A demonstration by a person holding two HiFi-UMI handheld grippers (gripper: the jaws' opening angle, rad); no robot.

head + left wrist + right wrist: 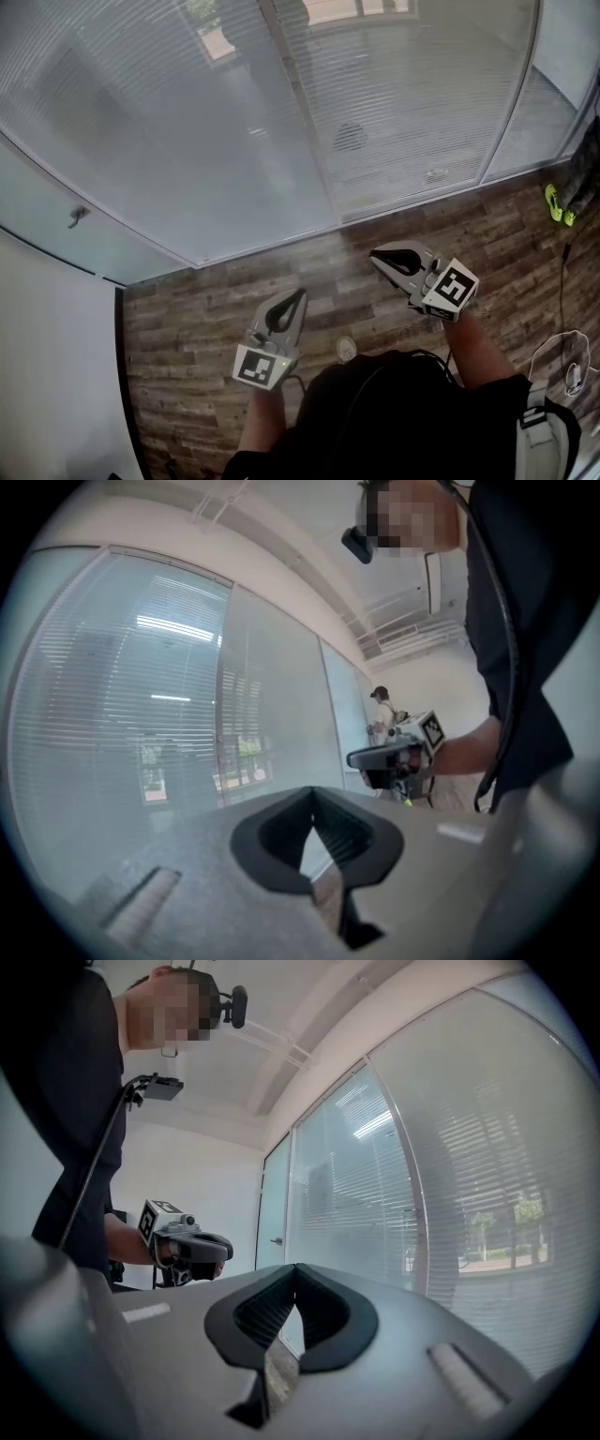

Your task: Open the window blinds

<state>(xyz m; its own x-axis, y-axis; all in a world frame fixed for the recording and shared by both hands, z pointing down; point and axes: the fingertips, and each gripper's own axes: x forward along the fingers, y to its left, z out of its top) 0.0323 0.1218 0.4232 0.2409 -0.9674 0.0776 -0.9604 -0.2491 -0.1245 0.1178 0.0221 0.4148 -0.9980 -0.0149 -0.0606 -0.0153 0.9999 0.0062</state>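
Wood floor (187,328) is seen under both tools. Left gripper (298,296) and right gripper (377,255) are each kept pressed together, nothing pinched. Blinds (403,103) are hung on the far side, untouched, apart from both.

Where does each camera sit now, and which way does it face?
Head view: on the head, steeply down at wood floor and blinds; left gripper, right gripper, forearms show.
Left gripper view: on that gripper, along its shut jaws toward the blinds; right gripper and forearm show.
Right gripper view: likewise along its shut jaws toward the blinds; left gripper shows.
Shared: blinds in all; each gripper view sees the other gripper.
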